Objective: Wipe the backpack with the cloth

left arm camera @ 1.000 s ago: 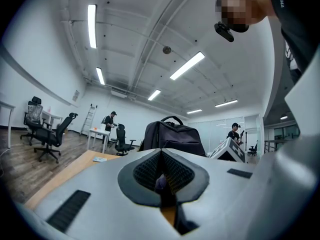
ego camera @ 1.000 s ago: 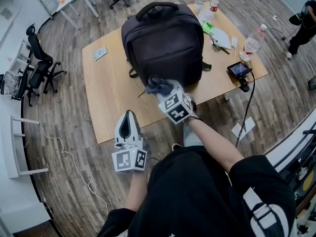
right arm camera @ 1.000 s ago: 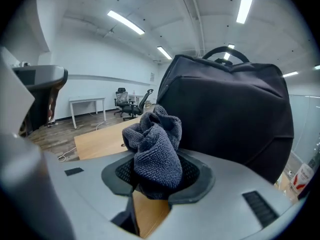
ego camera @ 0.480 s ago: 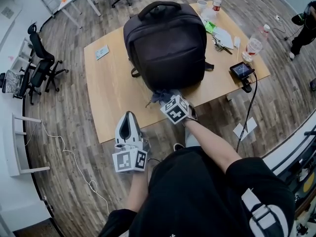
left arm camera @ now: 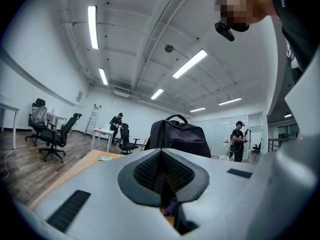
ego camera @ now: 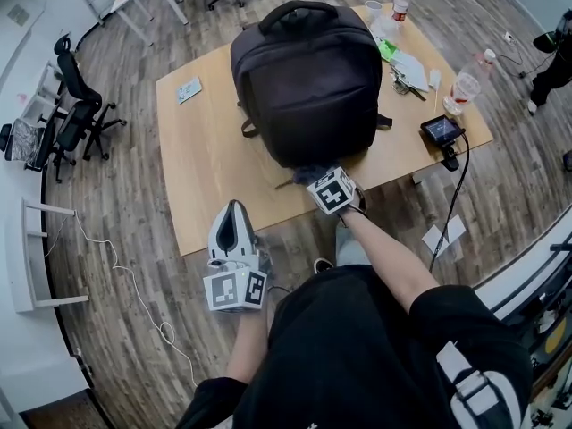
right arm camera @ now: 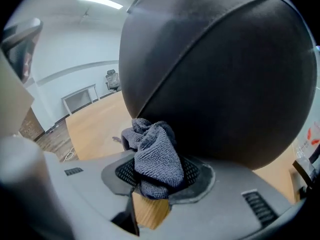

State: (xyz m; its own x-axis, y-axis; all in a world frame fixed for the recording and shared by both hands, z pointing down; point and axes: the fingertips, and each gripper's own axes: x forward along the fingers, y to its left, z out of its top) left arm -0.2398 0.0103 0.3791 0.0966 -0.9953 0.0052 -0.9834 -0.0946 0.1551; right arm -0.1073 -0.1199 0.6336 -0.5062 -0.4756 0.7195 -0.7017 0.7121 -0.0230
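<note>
Backpack (ego camera: 308, 83) first: it stands upright on the table (ego camera: 210, 159), dark and well filled, its carry handle (ego camera: 299, 12) at the top on the side away from me. I judge the shell to be soft fabric over a padded, stuffed body. It should give a little under pressure without collapsing, and its matte weave ought to drag on a rag, not let it skate. It looks heavy enough to sit through light strokes. A hard shove low on the backpack's front could slide or tip it away from me.

My right tongs (right arm camera: 155, 176) are clamped on the cloth (right arm camera: 152, 156), a grey knitted rag bunched into a wad that stands proud of the jaws. The wad sits right at the lower front of the backpack, at or just off the curved panel near its base; I cannot tell for sure that it is pressing. The rag is light and limp, so the pinch across its gathered middle suits me, because the loose folds meet the fabric before the hard jaw tips do.

My left tongs (ego camera: 232, 208) are closed on nothing, held level on my side of the backpack and well apart from it. If the backpack shifts, I would steady it with them at the carry handle.
</note>
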